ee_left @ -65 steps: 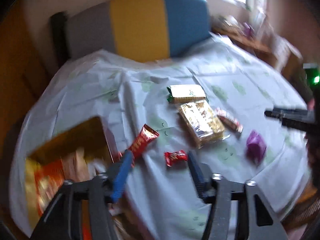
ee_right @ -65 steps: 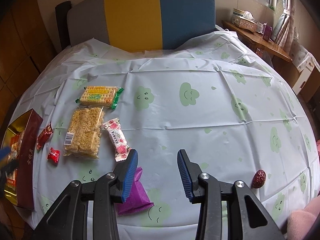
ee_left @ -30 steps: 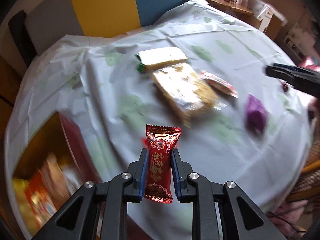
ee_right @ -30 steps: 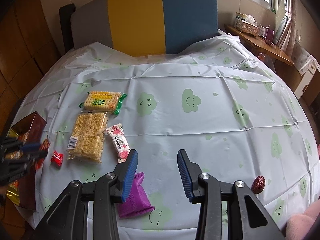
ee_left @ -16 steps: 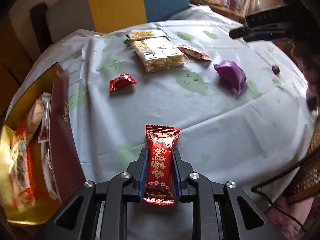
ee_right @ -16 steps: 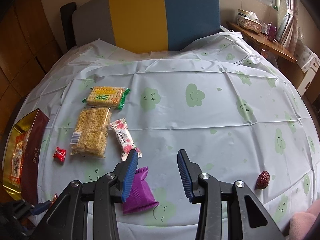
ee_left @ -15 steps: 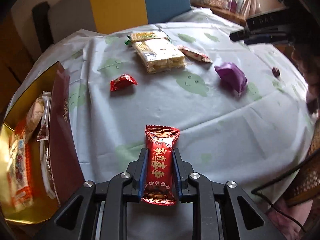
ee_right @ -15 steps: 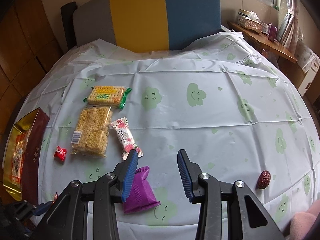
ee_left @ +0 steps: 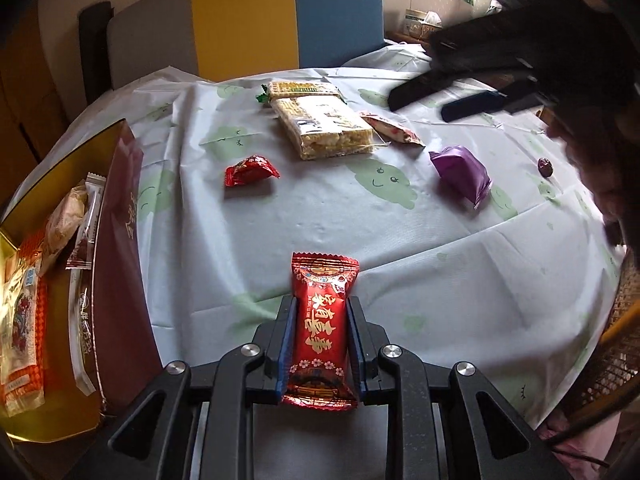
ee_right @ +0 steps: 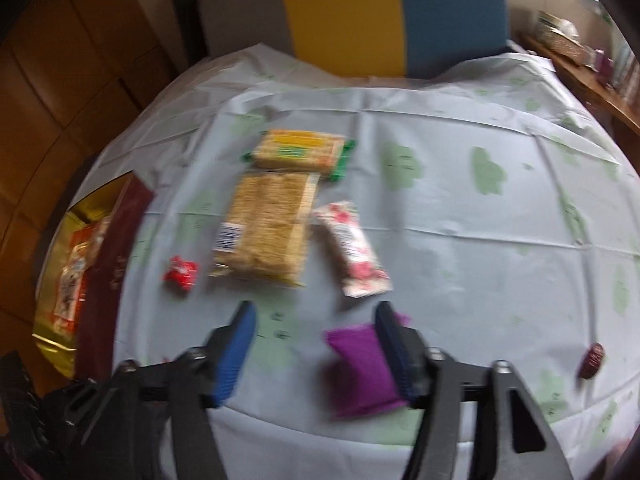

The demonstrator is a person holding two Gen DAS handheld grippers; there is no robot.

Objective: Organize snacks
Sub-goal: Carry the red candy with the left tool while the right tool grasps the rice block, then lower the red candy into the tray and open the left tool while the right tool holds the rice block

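Far left, the open gift box (ee_left: 120,248) sits at the tabletop (ee_left: 400,240) edge, already holding packets. Beside it the left tool (ee_left: 321,344) is clamped on a red candy bar (ee_left: 322,328), held upright across its middle; the foil wrapper looks light, crinkly and probably slippery. Further right lie a small red candy (ee_left: 250,170), a rice-cracker pack (ee_left: 324,128), likely brittle, and a pink-flowered bar (ee_left: 390,132). The right tool (ee_right: 316,348) has just been opening; its jaws stand apart, the soft purple pouch (ee_right: 360,368) beside the right-hand one, unpressed. Bare cloth around the pouch leaves room; the near table edge is close.
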